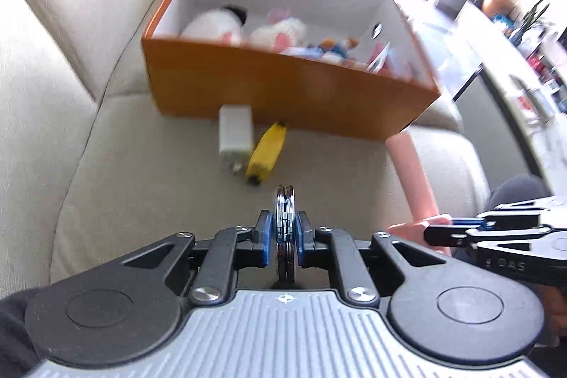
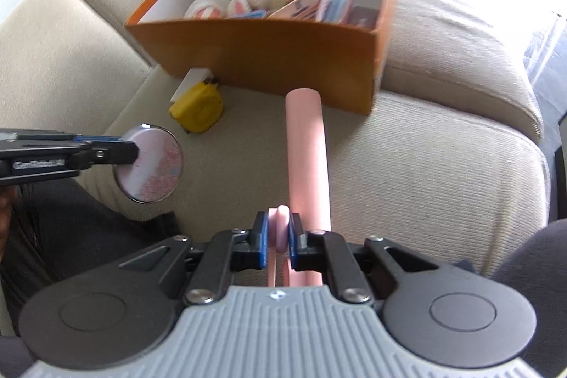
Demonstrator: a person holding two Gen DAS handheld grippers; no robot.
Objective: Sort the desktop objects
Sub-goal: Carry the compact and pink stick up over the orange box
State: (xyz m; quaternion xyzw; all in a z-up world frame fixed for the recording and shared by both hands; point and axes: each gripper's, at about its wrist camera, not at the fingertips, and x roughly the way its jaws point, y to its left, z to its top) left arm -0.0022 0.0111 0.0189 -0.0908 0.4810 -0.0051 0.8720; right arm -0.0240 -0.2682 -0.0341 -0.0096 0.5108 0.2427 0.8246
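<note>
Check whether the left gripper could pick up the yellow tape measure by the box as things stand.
Probably not yet. The left gripper is shut on a round compact mirror, so its jaws are occupied. The path itself looks free: the yellow tape measure lies uncovered on the sofa cushion ahead, beside a white charger.

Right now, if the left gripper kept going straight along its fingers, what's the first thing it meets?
Probably the yellow tape measure lying on the sofa cushion just ahead of the left gripper, which is shut on a round compact mirror. The orange box sits behind it. Depth is unclear through the fisheye.
</note>
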